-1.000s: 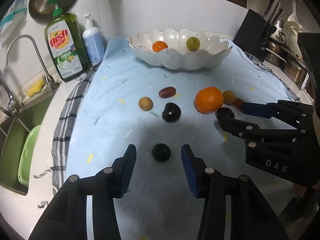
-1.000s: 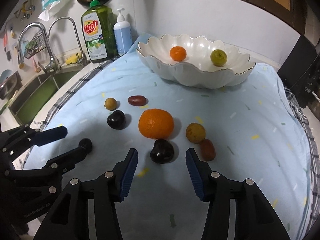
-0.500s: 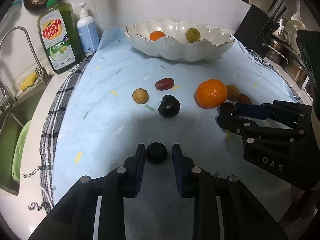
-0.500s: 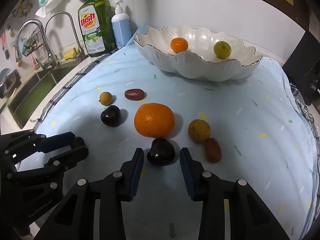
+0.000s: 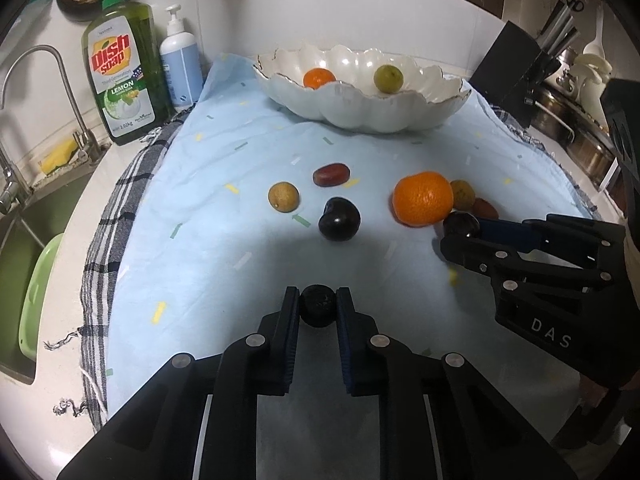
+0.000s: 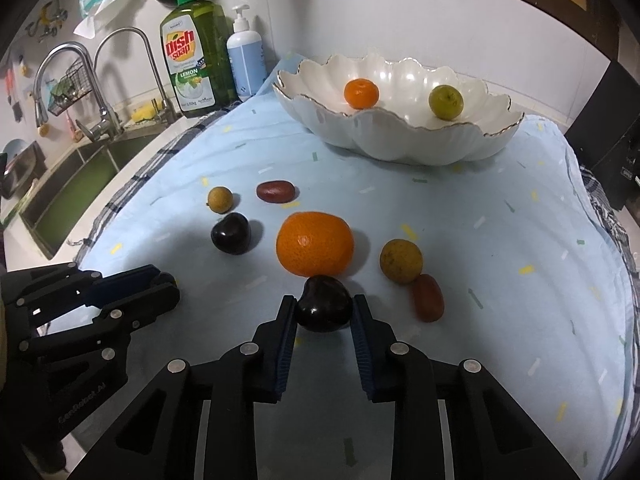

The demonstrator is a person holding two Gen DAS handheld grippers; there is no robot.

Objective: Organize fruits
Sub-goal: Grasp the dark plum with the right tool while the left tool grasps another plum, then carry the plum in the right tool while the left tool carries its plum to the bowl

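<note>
My left gripper is shut on a small black round fruit on the blue cloth. My right gripper is shut on a dark plum just in front of the big orange; it also shows in the left wrist view. Loose on the cloth lie another dark plum, a tan round fruit, a red date, a yellow-brown fruit and a second red date. The white scalloped bowl holds a small orange and a green fruit.
A dish soap bottle and a pump bottle stand at the back left beside the sink and taps. A knife block and pots stand at the right. A checked towel edge lies under the cloth.
Both grippers have closed from open onto their fruits: the left on the small black fruit, the right on the dark plum. Both moved slightly forward.
</note>
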